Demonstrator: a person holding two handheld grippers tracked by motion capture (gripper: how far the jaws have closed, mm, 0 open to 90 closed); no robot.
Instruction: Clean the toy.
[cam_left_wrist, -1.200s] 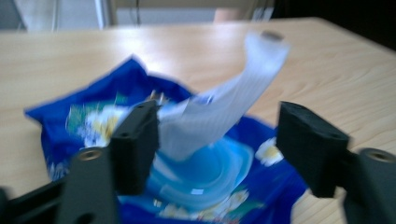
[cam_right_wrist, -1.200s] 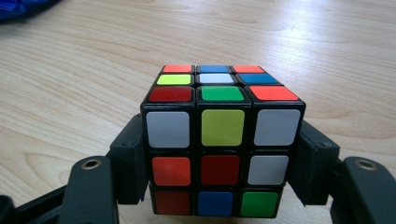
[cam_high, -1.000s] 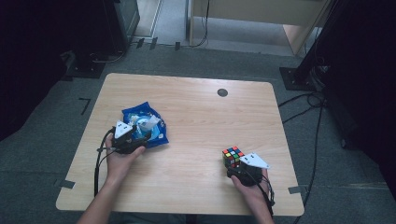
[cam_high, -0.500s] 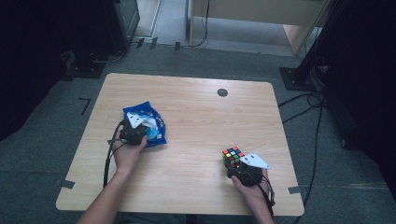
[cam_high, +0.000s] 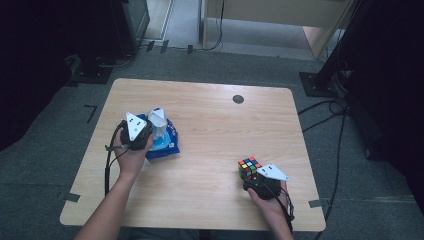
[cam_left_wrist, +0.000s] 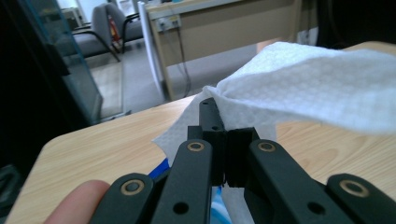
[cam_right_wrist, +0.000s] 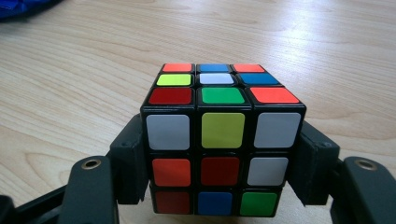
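Observation:
A blue wipe packet (cam_high: 169, 146) lies on the left half of the wooden table (cam_high: 215, 135). A white wipe (cam_high: 157, 120) stands up out of it, and my left gripper (cam_high: 151, 133) is shut on that wipe just above the packet. In the left gripper view the closed jaws pinch the wipe (cam_left_wrist: 317, 88) at its near edge, left gripper (cam_left_wrist: 226, 140). At the front right, my right gripper (cam_high: 252, 179) is shut on a scrambled puzzle cube (cam_high: 249, 166) resting on the table. Its pads (cam_right_wrist: 128, 163) press both sides of the cube (cam_right_wrist: 222, 130).
A small black round plug (cam_high: 238, 99) sits in the tabletop near the far edge. Cables (cam_high: 107, 170) trail from the grippers toward the front edge. Dark stands and floor cables (cam_high: 325, 107) surround the table. A desk (cam_left_wrist: 224, 28) and chairs stand beyond it.
My left gripper slid right onto the packet, shut on the wipe and rose, drawing the wipe up. The right gripper and cube have not moved.

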